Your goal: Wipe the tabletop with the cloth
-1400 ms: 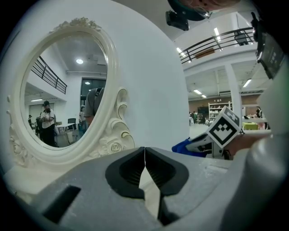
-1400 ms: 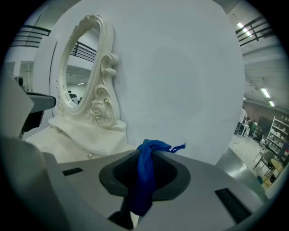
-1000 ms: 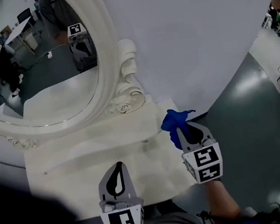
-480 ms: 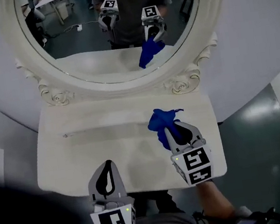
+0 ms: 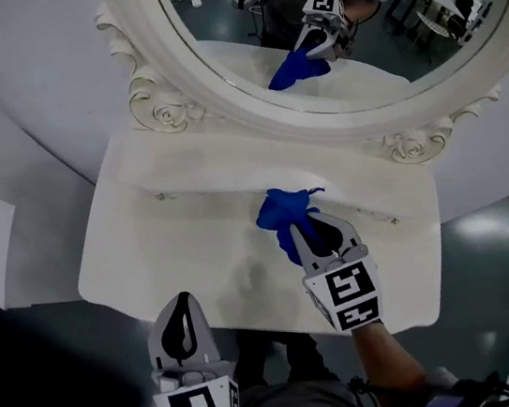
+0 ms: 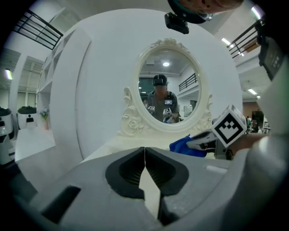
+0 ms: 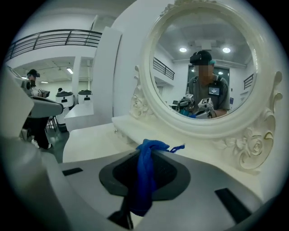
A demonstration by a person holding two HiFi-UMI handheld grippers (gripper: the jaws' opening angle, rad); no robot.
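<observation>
- Head view: The blue cloth (image 5: 281, 211) is pictured bunched in the closed jaws of the right gripper (image 5: 308, 230). It is held over the middle of the white tabletop (image 5: 177, 257), just in front of the raised ledge (image 5: 232, 177) below the oval mirror (image 5: 383, 46). Whether the cloth touches the surface cannot be told. The left gripper (image 5: 180, 304) is held at the table's near edge, well apart from the cloth. The glass is bordered by a carved frame (image 5: 160, 112), and grey floor (image 5: 486, 229) is seen to the right.
- Left gripper view: The left gripper's jaws are shown pressed together with nothing between them. The mirror stands straight ahead across the tabletop, and a person is reflected in it. At right, the right gripper's marker cube (image 6: 230, 126) and the cloth block part of the table.
- Right gripper view: The cloth is seen pinched between the right gripper's pads, draped down over the gap so that a strip of the tabletop is hidden. The mirror fills the upper right. A person (image 7: 34, 83) is seen standing far off at left.
</observation>
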